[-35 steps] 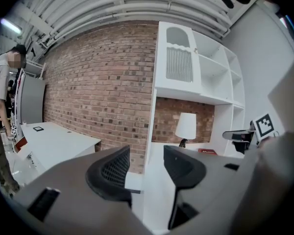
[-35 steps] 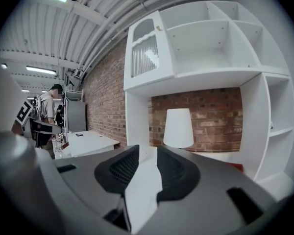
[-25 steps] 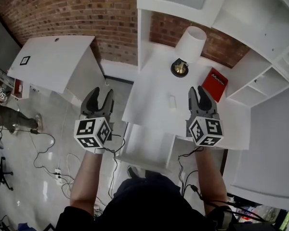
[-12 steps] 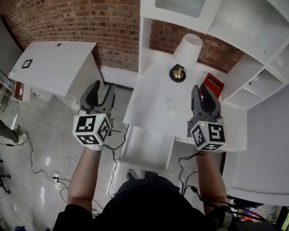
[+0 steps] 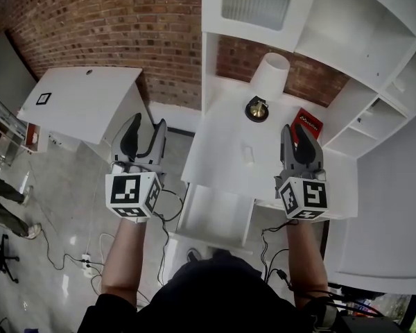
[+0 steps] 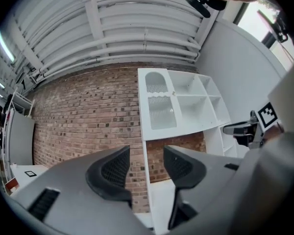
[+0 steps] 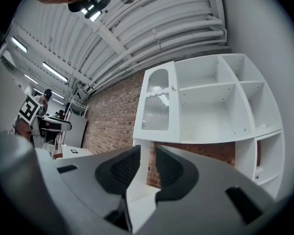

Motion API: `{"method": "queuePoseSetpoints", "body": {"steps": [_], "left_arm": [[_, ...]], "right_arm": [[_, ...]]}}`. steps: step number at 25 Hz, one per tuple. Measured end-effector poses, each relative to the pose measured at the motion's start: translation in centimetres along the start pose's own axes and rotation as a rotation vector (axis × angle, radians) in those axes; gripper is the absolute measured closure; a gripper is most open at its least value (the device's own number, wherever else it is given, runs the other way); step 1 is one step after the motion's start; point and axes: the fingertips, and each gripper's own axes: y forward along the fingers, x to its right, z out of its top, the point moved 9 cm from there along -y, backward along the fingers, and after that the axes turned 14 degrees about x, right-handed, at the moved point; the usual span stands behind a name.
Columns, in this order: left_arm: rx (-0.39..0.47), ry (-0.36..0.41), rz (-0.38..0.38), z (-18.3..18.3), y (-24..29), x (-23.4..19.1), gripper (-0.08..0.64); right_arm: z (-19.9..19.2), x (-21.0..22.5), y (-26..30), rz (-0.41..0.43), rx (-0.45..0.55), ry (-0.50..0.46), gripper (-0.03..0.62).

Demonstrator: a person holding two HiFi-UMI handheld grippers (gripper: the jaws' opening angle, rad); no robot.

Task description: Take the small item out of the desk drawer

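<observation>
below and between my two pairs of jaws, the desk drawer (image 5: pixel 215 215) is standing pulled out, and its floor is looking bare to me. i am holding my left gripper (image 5: pixel 147 127) and my right gripper (image 5: pixel 296 134) up in the air, both pointing level toward the brick wall (image 5: pixel 125 33) and touching nothing. my left jaws are standing spread with only wall showing through the gap. my right jaws are sitting closer together but not meeting; they have just been opening a little, and nothing is lying between them either.

the small item (image 5: pixel 247 152) is lying flat on the desk top (image 5: pixel 215 127), beneath and ahead of the space between my grippers, nearer the right one and beyond the drawer's far edge. so i am judging the taking-out as done and the grippers as clearing away. what i am expecting next is bringing one gripper down to the drawer front and pushing it shut, squarely, so it is not jamming.

the item's long axis is running the same way my jaws are pointing, toward the wall. i am not making out which end is which.
</observation>
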Motion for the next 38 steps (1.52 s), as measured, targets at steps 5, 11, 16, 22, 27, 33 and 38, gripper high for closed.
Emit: {"method": "queuePoseSetpoints", "body": {"steps": [5, 11, 16, 22, 27, 33, 38], "left_arm": [[-0.003, 0.019, -0.016, 0.1, -0.3, 0.2, 0.345], [-0.007, 0.018, -0.011, 0.0, -0.2, 0.3, 0.346], [-0.006, 0.006, -0.016, 0.2, -0.1, 0.5, 0.345], [-0.008, 0.013, -0.022, 0.0, 0.2, 1.0, 0.345], [-0.013, 0.008, -0.016, -0.3, 0.4, 1.0, 0.346], [-0.017, 0.003, -0.024, -0.7, 0.3, 1.5, 0.346], [-0.017, 0.002, -0.022, -0.7, 0.5, 1.4, 0.346]], "right_arm": [[0.0, 0.1, -0.3, -0.003, 0.005, 0.007, 0.499], [0.0, 0.4, -0.3, -0.007, 0.018, 0.002, 0.500], [0.2, 0.5, -0.3, -0.002, 0.024, -0.011, 0.503], [-0.2, 0.8, -0.3, -0.007, 0.020, 0.001, 0.506], [-0.2, 0.8, -0.1, -0.001, 0.020, 0.004, 0.506], [-0.6, 1.1, -0.4, -0.009, 0.014, 0.018, 0.506], [-0.9, 1.1, -0.3, -0.014, 0.021, 0.030, 0.518]]}}
